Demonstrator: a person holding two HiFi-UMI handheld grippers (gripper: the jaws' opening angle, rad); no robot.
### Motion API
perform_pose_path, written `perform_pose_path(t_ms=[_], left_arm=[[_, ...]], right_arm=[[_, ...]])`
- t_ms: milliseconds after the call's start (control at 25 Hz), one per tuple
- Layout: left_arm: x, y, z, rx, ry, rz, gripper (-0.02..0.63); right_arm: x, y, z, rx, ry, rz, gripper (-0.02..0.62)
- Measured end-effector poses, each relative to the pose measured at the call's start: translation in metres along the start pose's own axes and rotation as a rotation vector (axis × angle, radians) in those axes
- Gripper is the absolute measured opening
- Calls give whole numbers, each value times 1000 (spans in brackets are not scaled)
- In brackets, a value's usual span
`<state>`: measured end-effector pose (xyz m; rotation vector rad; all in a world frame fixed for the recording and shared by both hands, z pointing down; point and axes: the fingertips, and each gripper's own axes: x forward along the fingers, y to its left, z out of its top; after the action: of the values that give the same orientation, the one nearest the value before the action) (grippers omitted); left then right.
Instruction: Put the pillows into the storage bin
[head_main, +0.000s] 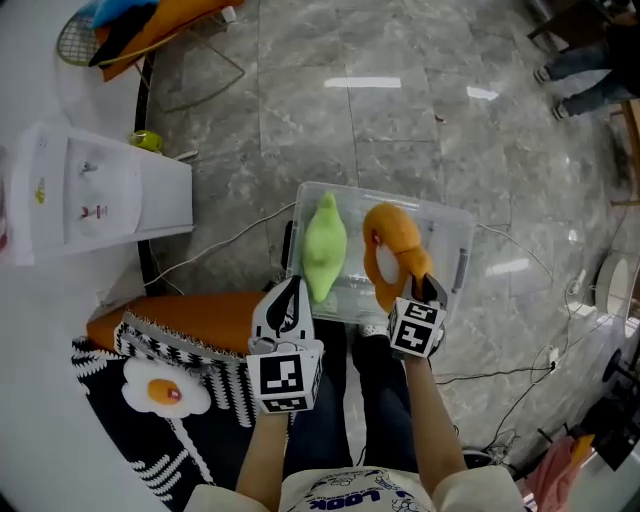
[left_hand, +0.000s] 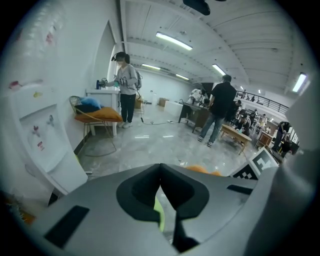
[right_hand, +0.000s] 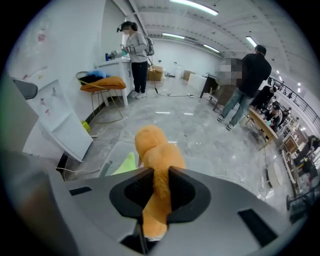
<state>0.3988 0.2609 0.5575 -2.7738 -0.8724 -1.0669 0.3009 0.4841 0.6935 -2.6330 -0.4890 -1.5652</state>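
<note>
Now | 1 bin (head_main: 455, 215) | left claw (head_main: 293, 284) pinches 1 green pillow (head_main: 324, 245) | right claw (head_main: 428, 286) pinches 1 orange pillow (head_main: 392, 236)

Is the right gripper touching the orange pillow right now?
Touching. The right gripper view shows the right gripper clamped on the orange pillow, plush squeezed between its jaws.

- We see a bin (head_main: 448, 222) of clear, glossy plastic.
- The orange pillow (head_main: 392, 240) is fuzzy plush.
- The green pillow (head_main: 324, 245) looks to us like smoother, matt cloth.
- The floor (head_main: 400, 110) is polished grey stone, mirroring lamps.
</note>
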Motion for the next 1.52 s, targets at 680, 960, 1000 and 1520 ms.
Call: perform_pose_path(t_ms=[680, 960, 1000, 1520], left_arm=[[96, 10, -124, -39, 109, -73, 14], [116, 3, -155, -122, 98, -81, 14], [117, 3, -160, -128, 104, -83, 14], [114, 19, -193, -124, 171, -71, 14]], right_arm=[[183, 19, -124, 75, 211, -130, 89], [234, 24, -165, 53, 285, -173, 97], [239, 25, -169, 52, 292, -179, 100], [269, 74, -158, 57, 242, -77, 155]])
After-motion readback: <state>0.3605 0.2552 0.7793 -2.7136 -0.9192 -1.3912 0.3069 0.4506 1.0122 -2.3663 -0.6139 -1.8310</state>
